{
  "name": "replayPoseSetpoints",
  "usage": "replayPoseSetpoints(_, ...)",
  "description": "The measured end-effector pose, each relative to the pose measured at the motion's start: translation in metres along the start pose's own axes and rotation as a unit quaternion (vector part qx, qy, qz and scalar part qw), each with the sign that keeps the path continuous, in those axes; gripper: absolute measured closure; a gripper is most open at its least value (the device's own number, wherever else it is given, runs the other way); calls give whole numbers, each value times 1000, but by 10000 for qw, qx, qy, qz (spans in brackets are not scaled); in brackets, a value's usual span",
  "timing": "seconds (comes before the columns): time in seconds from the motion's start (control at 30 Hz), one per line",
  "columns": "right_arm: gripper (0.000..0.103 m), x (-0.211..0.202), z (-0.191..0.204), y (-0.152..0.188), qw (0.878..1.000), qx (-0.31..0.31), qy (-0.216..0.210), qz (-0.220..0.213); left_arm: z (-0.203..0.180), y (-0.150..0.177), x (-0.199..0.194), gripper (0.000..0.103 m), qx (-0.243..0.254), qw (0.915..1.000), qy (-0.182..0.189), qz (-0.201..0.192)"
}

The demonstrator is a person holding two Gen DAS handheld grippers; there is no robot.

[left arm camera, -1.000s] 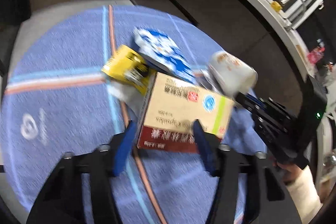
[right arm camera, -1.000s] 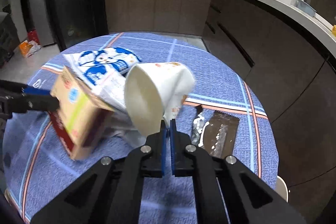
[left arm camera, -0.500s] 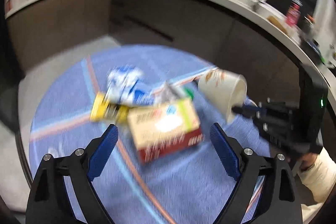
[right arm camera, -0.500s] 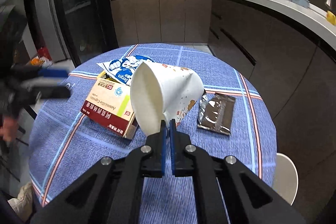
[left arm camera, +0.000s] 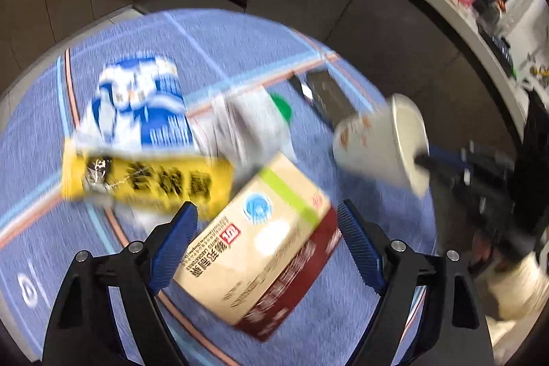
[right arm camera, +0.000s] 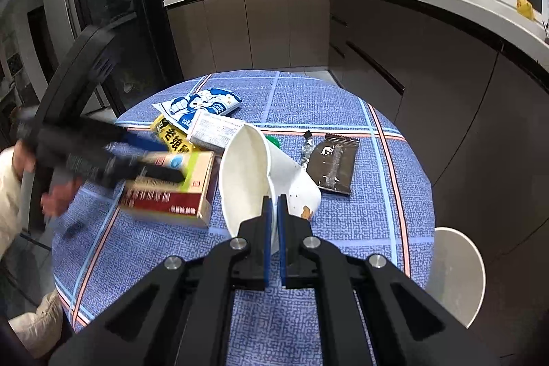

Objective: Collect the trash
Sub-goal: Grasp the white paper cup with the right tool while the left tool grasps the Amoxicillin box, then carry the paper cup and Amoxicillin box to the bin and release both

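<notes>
right gripper (right arm camera: 272, 211) fingers pinch empty paper cup (right arm camera: 254, 174) rim; left gripper (left arm camera: 266, 228) fingers spread over box (left arm camera: 260, 249)

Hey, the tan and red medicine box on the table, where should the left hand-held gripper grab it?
Grip the tan and red box across its two long side faces, coming from above. It lies flat and skewed between the open left hand-held gripper, so rolling the wrist to square up would probably help.

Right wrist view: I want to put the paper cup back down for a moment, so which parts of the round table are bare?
Bare cloth lies along the near edge of the table, below the medicine box, and on the far side behind the blue-and-white bag. The left middle is crowded: bag, yellow packet, box and left gripper; the brown wrapper takes the right.
</notes>
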State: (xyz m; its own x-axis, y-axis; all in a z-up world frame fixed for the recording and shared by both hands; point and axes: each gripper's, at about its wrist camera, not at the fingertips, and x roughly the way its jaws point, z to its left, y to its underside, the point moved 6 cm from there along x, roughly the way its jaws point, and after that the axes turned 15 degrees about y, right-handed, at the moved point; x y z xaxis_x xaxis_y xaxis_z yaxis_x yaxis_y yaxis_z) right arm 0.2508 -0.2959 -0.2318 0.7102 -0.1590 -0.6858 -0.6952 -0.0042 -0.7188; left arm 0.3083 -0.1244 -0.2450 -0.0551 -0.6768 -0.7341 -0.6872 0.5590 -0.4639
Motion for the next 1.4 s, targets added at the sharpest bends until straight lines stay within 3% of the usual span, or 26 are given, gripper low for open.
replayPoseSetpoints(0.17,98,1,-2,3,10000,59,-54,6,-19,33,3,14,295,9987,-426,-5)
replayPoseSetpoints(0.37,97,7,-3,6,9999,12,34,99,-27,28,20,9,412,9965,-719,49)
replayPoseSetpoints(0.4,97,8,-3,7,9999,14,51,111,-25,27,25,12,405,9956,-844,101)
replayPoseSetpoints(0.43,97,10,-4,7,9999,26,61,136,-22,26,29,22,360,9948,-937,145)
replayPoseSetpoints(0.6,98,13,-11,6,9996,167,-52,240,-23,22,37,27,301,9933,-1112,104)
replayPoseSetpoints(0.87,98,-26,-30,-13,9989,356,-41,-292,-55,9,-3,29,157,9942,-827,-668)
replayPoseSetpoints(1.07,98,-64,-78,-21,9950,672,314,-669,-101,-20,-13,29,405,9916,-541,-1104)
replayPoseSetpoints(1.23,98,-80,-136,-2,9893,1018,805,-669,-142,-49,10,29,571,9918,-146,-1138)
replayPoseSetpoints(1.4,98,-75,-189,36,9819,1457,1143,-390,-178,-78,63,30,613,9934,187,-955)
